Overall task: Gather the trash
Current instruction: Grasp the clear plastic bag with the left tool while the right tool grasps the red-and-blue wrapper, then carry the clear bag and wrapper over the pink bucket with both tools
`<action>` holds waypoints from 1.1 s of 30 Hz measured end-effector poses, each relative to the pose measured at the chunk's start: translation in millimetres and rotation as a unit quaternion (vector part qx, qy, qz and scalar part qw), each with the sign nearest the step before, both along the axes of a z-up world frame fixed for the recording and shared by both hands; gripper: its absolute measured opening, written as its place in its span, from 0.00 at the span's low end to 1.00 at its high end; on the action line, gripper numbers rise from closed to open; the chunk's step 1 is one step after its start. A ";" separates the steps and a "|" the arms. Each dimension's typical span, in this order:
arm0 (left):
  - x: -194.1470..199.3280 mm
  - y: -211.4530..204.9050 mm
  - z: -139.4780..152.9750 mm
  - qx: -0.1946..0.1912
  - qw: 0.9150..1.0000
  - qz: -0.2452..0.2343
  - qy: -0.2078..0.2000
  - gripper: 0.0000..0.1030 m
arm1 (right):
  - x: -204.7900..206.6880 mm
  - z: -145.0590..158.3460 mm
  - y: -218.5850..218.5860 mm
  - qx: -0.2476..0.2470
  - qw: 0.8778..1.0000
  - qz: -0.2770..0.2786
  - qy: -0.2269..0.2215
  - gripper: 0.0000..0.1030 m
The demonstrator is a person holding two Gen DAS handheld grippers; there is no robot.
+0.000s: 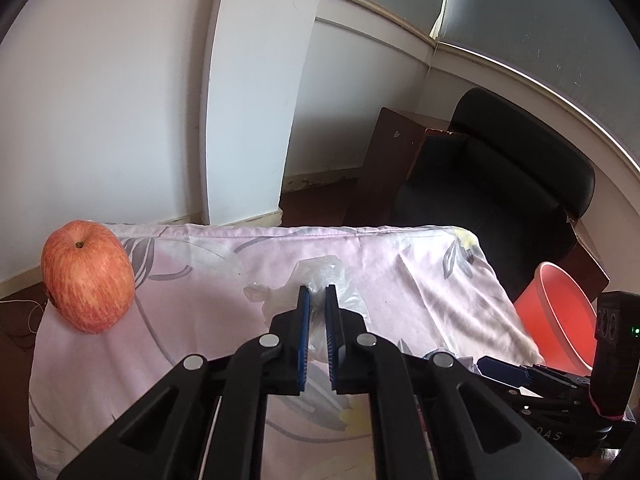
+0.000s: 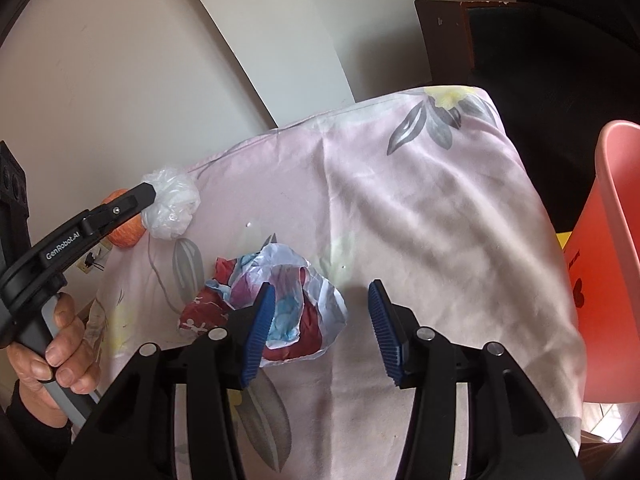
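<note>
Nearest, at the bottom of the right wrist view, the right gripper is seen with its blue pads standing apart and nothing pressed between them. A crumpled wrapper in red, blue and white lies on the cloth just left of centre, partly hidden behind the left pad; whether that pad touches it cannot be told. At the lower left of the same frame a hand is wrapped around a grey handle. Further up on the left, the left gripper is clamped on a crumpled clear bag, with an apple partly hidden behind it. In the left wrist view the pads are drawn nearly together at the centre, the plastic pinched between them above the cloth. The apple rests at the cloth's left edge. A red bin is seen at the right edge, beyond the cloth, and a black chair stands further back.
</note>
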State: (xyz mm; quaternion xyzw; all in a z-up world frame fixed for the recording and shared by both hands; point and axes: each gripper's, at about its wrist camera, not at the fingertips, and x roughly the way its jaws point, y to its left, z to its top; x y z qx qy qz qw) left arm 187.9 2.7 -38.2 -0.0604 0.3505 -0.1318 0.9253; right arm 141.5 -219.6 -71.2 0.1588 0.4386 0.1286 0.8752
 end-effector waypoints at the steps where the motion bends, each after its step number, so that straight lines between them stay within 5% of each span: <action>1: -2.1 0.9 0.9 -0.002 1.000 0.000 0.000 0.06 | -1.8 0.3 1.3 -0.002 1.000 0.005 -0.001 0.48; 4: -7.9 2.8 3.5 0.000 1.000 0.001 -0.002 0.06 | -4.4 -0.7 8.0 -0.004 1.000 0.017 -0.002 0.40; 9: -17.4 8.5 8.2 0.000 1.000 0.005 -0.005 0.06 | -12.7 0.5 14.9 -0.015 1.000 0.025 -0.011 0.06; 33: -60.6 -20.6 42.0 -0.004 0.999 -0.032 -0.038 0.06 | -76.6 67.9 -33.9 0.029 0.993 -0.019 -0.108 0.03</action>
